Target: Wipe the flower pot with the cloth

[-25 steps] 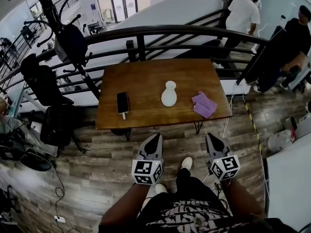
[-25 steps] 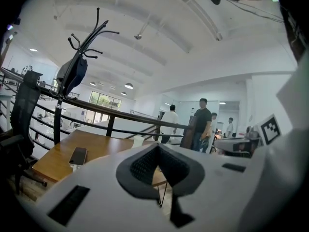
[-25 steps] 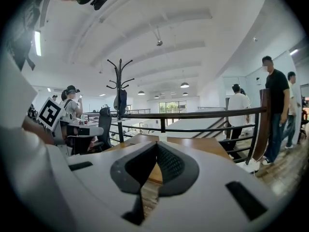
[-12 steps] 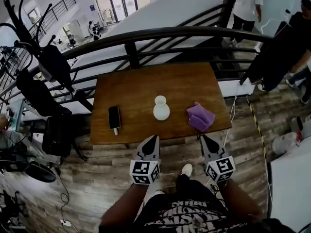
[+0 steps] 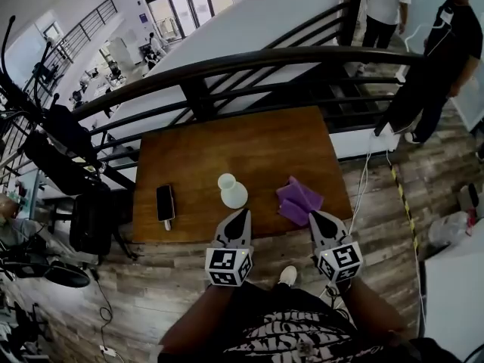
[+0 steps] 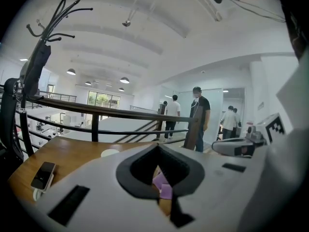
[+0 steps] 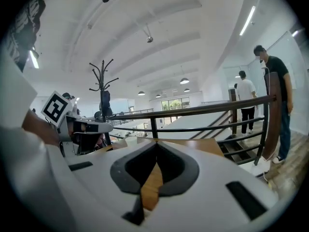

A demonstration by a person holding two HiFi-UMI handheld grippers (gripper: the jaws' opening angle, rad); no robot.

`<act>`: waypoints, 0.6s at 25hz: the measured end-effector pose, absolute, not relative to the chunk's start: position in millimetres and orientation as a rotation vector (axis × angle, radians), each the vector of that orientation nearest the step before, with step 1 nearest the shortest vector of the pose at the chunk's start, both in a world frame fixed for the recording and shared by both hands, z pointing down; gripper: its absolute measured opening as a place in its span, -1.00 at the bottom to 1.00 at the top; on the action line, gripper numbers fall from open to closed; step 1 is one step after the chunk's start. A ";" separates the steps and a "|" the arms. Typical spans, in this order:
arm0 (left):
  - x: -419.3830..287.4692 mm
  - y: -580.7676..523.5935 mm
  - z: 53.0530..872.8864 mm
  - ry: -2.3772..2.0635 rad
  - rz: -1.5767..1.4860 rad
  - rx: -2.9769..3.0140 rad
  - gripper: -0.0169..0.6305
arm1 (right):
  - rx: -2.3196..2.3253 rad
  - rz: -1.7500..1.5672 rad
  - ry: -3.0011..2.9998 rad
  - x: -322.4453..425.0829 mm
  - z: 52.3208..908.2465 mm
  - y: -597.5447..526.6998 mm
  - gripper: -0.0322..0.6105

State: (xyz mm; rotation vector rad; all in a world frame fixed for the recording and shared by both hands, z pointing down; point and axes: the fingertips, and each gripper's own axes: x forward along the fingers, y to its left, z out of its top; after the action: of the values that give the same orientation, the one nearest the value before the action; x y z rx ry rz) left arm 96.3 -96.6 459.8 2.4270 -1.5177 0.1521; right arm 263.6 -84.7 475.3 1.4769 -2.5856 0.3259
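A small white flower pot (image 5: 232,193) stands upright near the front edge of the brown wooden table (image 5: 249,146). To its right lies a crumpled purple cloth (image 5: 298,200). My left gripper (image 5: 243,212) is shut and empty, its tip at the table's front edge just short of the pot. The right gripper (image 5: 312,215) is also shut and empty, its tip at the edge just in front of the cloth. In the left gripper view the cloth (image 6: 162,185) shows through the hollow behind the closed jaws, and the pot's rim (image 6: 110,152) lies left of them.
A black phone (image 5: 165,202) lies on the table's left part. A dark railing (image 5: 249,63) runs behind the table, with a coat rack and bags (image 5: 64,138) at the left. People (image 5: 446,44) stand at the back right. Cables (image 5: 361,180) trail on the floor by the table's right side.
Both grippers have come forward together to the table. Their tips, a good way short of it a second ago, now reach its front edge by the pot and cloth.
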 end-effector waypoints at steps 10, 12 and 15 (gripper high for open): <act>84.2 -124.3 541.9 -1.447 0.362 2.366 -0.94 | 1.381 0.448 -2.353 266.7 574.1 -150.7 -0.90; 89.5 -129.8 563.5 -1.394 0.411 2.363 -0.94 | 1.330 0.498 -2.260 267.7 609.2 -160.3 -0.80; 89.3 -145.9 589.0 -1.338 0.458 2.378 -0.94 | 1.265 0.548 -2.114 264.3 660.5 -184.1 -0.46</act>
State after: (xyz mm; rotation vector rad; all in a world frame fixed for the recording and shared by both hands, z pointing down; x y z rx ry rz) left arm 89.3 -145.9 589.0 2.3780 -1.3375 0.4577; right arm 264.3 -184.1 660.5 1.2647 -2.1145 0.5482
